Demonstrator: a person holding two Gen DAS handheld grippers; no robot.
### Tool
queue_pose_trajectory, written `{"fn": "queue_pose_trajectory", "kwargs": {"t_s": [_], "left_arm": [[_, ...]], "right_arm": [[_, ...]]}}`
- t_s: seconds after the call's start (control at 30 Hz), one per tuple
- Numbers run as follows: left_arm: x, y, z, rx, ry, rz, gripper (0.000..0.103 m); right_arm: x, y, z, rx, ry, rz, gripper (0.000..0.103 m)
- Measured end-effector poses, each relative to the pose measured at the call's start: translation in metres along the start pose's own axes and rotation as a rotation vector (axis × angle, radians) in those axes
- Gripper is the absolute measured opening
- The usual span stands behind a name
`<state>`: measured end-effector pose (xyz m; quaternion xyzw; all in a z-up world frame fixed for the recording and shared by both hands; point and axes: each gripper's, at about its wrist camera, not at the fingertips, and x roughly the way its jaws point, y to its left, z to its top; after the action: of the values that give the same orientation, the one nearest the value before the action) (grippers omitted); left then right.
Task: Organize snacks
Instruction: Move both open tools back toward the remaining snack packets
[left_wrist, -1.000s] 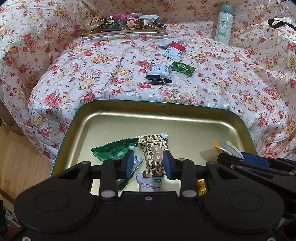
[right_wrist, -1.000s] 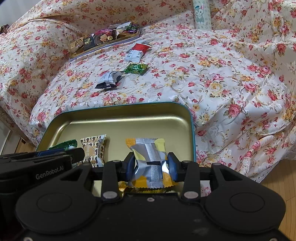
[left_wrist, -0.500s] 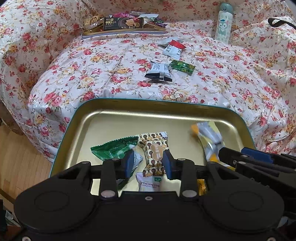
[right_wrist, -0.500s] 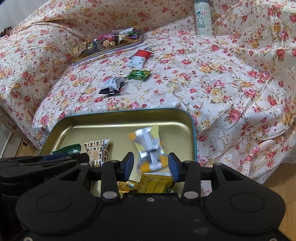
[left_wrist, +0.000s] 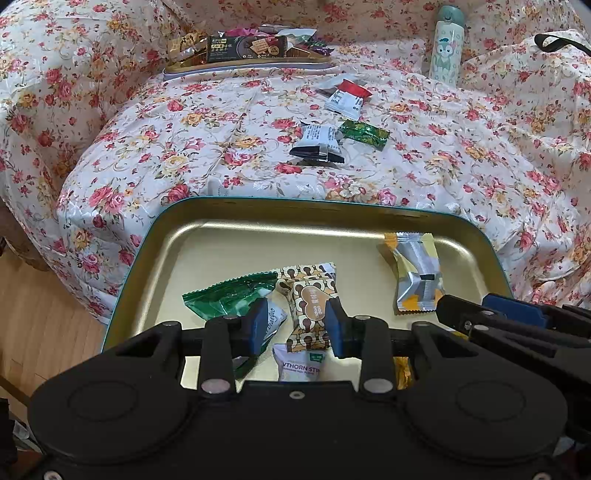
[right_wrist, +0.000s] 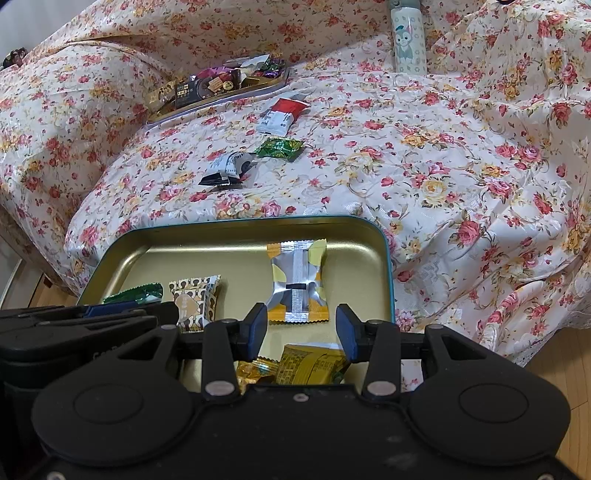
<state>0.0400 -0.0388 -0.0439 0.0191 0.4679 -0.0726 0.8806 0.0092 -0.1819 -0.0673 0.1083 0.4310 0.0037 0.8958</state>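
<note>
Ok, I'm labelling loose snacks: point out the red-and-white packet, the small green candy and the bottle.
red-and-white packet (right_wrist: 282, 117), right wrist view, packet's middle
small green candy (right_wrist: 280, 148), right wrist view, wrapper's centre
bottle (left_wrist: 444, 48), left wrist view, printed body

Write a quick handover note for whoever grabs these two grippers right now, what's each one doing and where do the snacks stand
Left gripper: open, empty, above the near tin.
Right gripper: open, empty, the silver-and-yellow snack lying in the tin.
Done: the tin also holds the green packet, brown patterned packet and others.
Left: red-and-white packet, small green packet and black-and-white packet on the floral cover.
</note>
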Motion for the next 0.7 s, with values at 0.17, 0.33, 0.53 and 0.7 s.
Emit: {"fn": "queue_pose_trajectory", "kwargs": {"t_s": [0.17,0.33,0.53,0.7], "left_arm": [[0.0,0.0,0.0,0.004,-0.002,0.003,0.043],[-0.003,0.0,0.002,0.002,-0.026,0.016,0.043],[-0.012,0.007,0.008,-0.022,-0.083,0.034,0.043],[-0.02,0.015,0.022,-0.056,-0.136,0.037,0.043]], "right_arm": [[0.0,0.001,0.0,-0.003,0.0,-0.002,0.044],[0.0,0.001,-0.001,-0.005,-0.001,-0.002,0.044],[-0.001,0.0,0.002,-0.018,-0.007,0.002,0.044],[-0.008,-0.001,0.013,-0.031,-0.041,-0.003,0.044]]}}
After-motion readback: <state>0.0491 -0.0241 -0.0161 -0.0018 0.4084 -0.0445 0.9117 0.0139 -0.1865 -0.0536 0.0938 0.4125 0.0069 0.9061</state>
